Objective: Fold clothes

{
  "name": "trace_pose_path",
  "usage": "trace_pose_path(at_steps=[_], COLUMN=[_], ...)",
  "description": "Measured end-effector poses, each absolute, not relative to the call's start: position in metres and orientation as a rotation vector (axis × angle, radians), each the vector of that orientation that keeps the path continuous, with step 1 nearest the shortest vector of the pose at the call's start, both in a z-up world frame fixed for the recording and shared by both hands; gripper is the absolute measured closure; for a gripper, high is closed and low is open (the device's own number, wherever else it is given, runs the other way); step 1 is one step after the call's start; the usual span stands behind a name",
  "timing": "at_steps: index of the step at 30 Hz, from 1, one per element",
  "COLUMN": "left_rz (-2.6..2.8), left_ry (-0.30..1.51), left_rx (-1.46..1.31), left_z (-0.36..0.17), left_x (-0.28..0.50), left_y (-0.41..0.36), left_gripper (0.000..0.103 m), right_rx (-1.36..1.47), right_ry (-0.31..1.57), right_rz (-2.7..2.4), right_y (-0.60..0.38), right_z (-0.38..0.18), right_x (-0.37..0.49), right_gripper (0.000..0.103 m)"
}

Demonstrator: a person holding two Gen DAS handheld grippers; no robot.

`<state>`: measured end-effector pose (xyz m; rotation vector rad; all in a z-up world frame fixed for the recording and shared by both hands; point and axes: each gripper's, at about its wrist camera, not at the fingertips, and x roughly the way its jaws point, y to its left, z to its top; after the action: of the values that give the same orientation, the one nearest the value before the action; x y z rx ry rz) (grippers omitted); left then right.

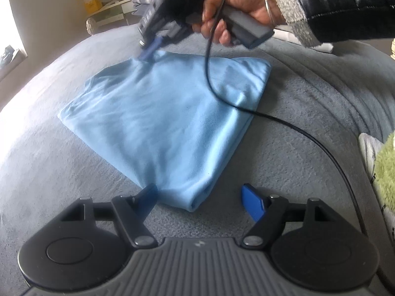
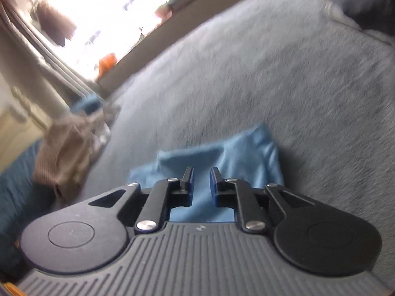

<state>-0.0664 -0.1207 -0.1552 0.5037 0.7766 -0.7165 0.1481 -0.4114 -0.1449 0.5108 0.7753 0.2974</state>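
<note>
The right gripper (image 1: 148, 51) pinches the light blue garment's (image 1: 163, 128) far corner; the left gripper (image 1: 200, 199) gapes wide.

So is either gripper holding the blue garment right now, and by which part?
The right gripper pinches the light blue garment at its far corner, lifting it slightly. The left gripper is open at the near corner, gripping nothing.

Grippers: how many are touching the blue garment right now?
1. The right gripper pinches the blue garment's far corner. The left gripper hovers open around the near corner; contact there is unclear.
</note>
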Motion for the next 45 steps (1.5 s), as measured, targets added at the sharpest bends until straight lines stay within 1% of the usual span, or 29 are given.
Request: trace_pose_path(at_steps=[2,3,5,9,11,16,22,28,34,38,41,45], left_rz=[-0.705,-0.697,-0.675,-0.62,-0.592,-0.541,-0.52,-0.494,-0.404,-0.3,-0.269,-0.264], left_ry=[0.779,0.78,0.784,0.779,0.768,0.793,0.826,0.836,0.82,0.817,0.847,0.884], left_rx=[0.504,0.502,0.488,0.43,0.4,0.348,0.318,0.258,0.133,0.063,0.026,0.061], left_z=[-0.154,-0.153,-0.151,-0.143,-0.137,-0.129,-0.122,-0.112,-0.094,-0.085,-0.088,-0.095], left_x=[-0.067,-0.066,-0.063,-0.048,-0.04,-0.028,-0.027,-0.025,-0.013,0.004,0.009,0.003], left_y=[-0.117,-0.115,-0.11,-0.099,-0.097,-0.096,-0.093,-0.081,-0.046,-0.028,-0.023,-0.025], left_gripper=[0.027,0.027,0.027,0.027,0.027,0.027,0.027,0.027,0.026,0.027,0.027,0.026], right_rx=[0.491,0.504,0.516,0.452,0.432,0.444,0.326,0.294,0.296,0.284,0.245,0.137], right_ry=[0.762,0.729,0.663,0.581,0.557,0.544,0.588,0.532,0.482,0.515,0.582,0.697], right_rz=[0.186,0.123,0.029,0.027,0.032,0.077,0.125,0.051,0.028,0.233,0.472,0.744], right_y=[-0.418,-0.427,-0.443,-0.453,-0.456,-0.447,-0.428,-0.432,-0.441,-0.421,-0.381,-0.318], right_z=[-0.147,-0.143,-0.133,-0.106,-0.098,-0.094,-0.096,-0.08,-0.068,-0.068,-0.076,-0.099], right_x=[0.145,0.139,0.127,0.09,0.07,0.036,0.021,0.015,0.005,0.003,0.001,-0.007], right_gripper=[0.095,0.09,0.09,0.089,0.086,0.081,0.08,0.079,0.079,0.079,0.079,0.079])
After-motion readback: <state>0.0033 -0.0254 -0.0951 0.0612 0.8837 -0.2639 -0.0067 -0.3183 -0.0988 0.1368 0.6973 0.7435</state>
